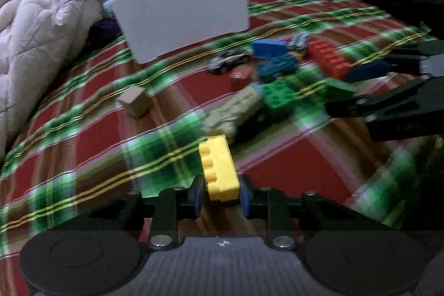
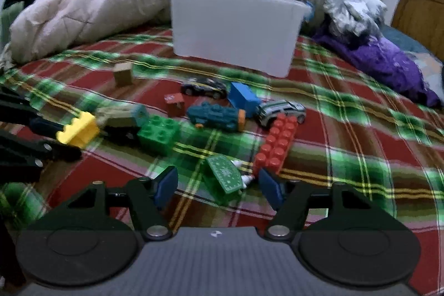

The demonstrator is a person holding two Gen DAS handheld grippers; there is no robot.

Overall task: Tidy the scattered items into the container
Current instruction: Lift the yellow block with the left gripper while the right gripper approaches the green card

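Left gripper [image 1: 221, 192] pinching yellow brick [image 1: 219, 171] by near end only — shallow hold, could pivot out before white bin [image 1: 180, 18]. Right gripper [image 2: 219, 185] spread around green card [image 2: 224, 175], nothing pinched; flat card may slip.

The inside of the white container [image 2: 233, 29] is being hidden by its own near wall in both views. The lower end of the yellow brick [image 1: 219, 168] is being covered by the left gripper's [image 1: 220, 197] blue pads. The tan toy [image 1: 236, 110] and the plaid blanket [image 1: 83, 129] are being smeared by motion blur (the left wrist view especially). The green card [image 2: 226, 175] is being partly blurred, its print unreadable.
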